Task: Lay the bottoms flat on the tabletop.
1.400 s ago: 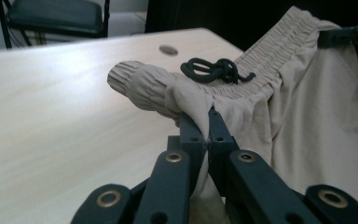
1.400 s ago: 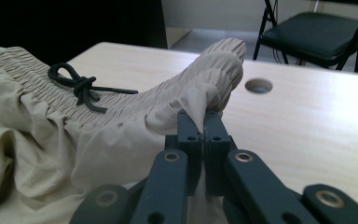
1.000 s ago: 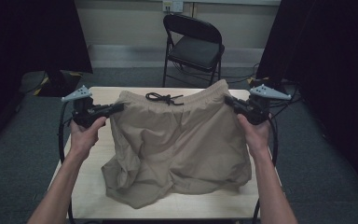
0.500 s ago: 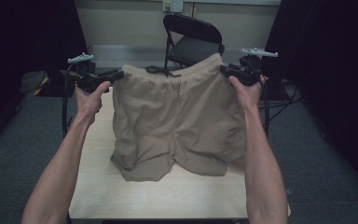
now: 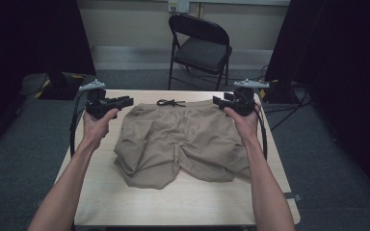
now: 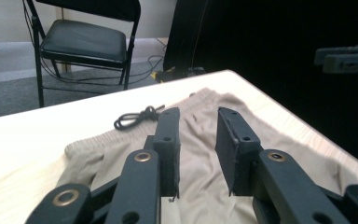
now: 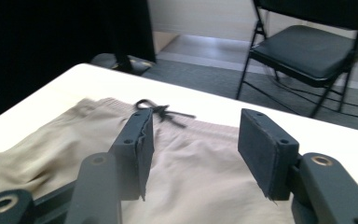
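Note:
A pair of tan shorts [image 5: 183,139] lies spread on the light wooden table [image 5: 173,202], waistband at the far side, legs toward me. Its black drawstring [image 5: 170,102] rests on the table just past the waistband. My left gripper [image 5: 125,101] hovers at the waistband's left corner, open with nothing in it. At the right corner my right gripper [image 5: 217,101] is open too. In the left gripper view the gripper [image 6: 198,149] stands apart over the shorts [image 6: 284,135], near the drawstring [image 6: 137,116]. The right gripper view has the gripper [image 7: 193,144] wide above the cloth [image 7: 65,144].
A black folding chair [image 5: 200,50] stands on the grey carpet beyond the table's far edge. Dark curtains hang on both sides. Cables run on the floor at the right. Bare tabletop lies in front of the shorts' legs.
The shorts were held up by the waistband corners. They have come down flat on the table, and both grippers have let go and opened.

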Demonstrator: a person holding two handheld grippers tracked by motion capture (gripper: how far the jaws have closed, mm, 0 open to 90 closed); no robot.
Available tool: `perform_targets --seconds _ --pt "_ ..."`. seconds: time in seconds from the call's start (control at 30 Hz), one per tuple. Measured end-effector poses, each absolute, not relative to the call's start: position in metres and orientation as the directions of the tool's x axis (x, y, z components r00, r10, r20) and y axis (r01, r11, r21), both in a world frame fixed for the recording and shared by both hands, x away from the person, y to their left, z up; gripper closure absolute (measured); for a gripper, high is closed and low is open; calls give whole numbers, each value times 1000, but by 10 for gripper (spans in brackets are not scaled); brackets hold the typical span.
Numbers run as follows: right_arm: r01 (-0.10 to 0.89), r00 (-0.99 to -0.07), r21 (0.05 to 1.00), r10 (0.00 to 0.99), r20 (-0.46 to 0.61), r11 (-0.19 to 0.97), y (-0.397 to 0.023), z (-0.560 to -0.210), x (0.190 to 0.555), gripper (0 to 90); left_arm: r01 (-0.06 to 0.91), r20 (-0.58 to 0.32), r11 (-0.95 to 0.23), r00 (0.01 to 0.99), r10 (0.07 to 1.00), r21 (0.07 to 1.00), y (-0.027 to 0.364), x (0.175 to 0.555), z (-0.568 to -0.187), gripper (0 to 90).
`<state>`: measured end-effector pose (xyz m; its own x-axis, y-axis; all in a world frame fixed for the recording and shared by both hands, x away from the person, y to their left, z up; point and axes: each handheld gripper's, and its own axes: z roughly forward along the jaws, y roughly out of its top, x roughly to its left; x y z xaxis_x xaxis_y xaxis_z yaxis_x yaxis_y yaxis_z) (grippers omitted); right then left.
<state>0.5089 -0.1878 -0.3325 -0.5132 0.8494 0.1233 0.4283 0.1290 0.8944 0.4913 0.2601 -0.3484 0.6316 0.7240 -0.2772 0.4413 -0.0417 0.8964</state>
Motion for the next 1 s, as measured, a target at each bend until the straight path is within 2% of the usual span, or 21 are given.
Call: perform_targets --seconds 0.17,0.3,0.63,0.7,0.83,1.0 --pt "423 -573 895 807 146 138 -179 -346 487 407 440 -267 -74 662 700 895 258 473 -357 756" --pt "418 -605 897 781 157 143 -174 -357 468 407 445 -269 -91 678 684 891 258 455 -366 806" --pt "438 -663 877 729 169 195 -150 -397 431 408 474 -300 -103 694 654 874 260 417 -399 788" --pt "447 -680 868 713 171 218 -141 -409 420 420 486 -281 -154 704 652 860 257 404 -412 763" --pt "440 -704 863 693 159 250 -130 -420 410 477 504 -277 -184 703 655 844 254 389 -431 754" --pt "443 -738 853 653 172 276 -112 -431 401 541 543 -305 -206 702 643 814 255 381 -451 734"
